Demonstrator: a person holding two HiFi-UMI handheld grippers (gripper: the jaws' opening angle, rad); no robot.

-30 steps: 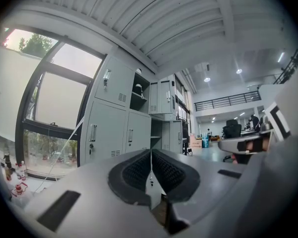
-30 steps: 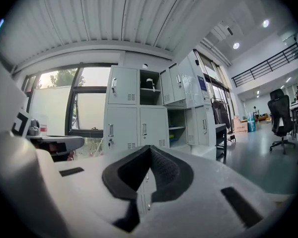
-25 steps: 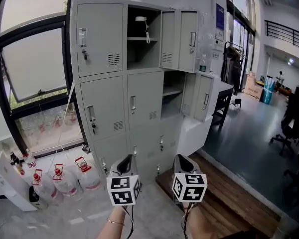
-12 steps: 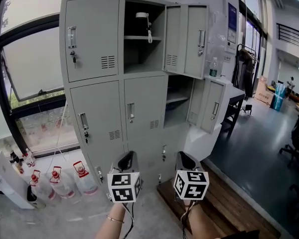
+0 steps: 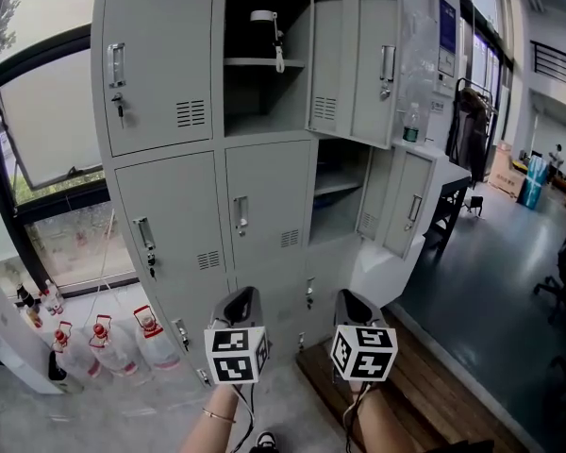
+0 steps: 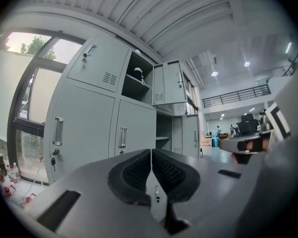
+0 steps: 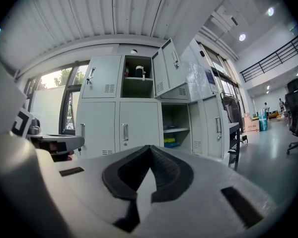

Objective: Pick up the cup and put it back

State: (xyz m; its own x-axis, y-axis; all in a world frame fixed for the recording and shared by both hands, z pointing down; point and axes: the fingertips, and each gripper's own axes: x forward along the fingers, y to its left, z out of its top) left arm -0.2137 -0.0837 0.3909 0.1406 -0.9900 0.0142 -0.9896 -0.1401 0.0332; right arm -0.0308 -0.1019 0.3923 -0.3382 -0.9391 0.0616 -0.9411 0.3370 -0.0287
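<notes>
The cup [image 5: 263,16] is a white one with a dark lid and a hanging strap. It stands on the upper shelf of the open top locker [image 5: 264,59]. It also shows small in the left gripper view [image 6: 137,72] and the right gripper view [image 7: 139,74]. My left gripper [image 5: 244,300] and right gripper [image 5: 350,302] are held side by side low in front of the lockers, well below the cup and apart from it. Both are shut with nothing between the pads [image 6: 139,170] [image 7: 164,168].
The top locker's door [image 5: 357,64] and a lower door [image 5: 403,202] swing out to the right. Several water jugs [image 5: 102,344] stand on the floor at left by the window. A wooden platform [image 5: 443,385] lies at right, below a white counter with a bottle [image 5: 412,123].
The lockers have grown larger and shifted left and down in the head view as the head came closer. Both grippers stay side by side and shut.
</notes>
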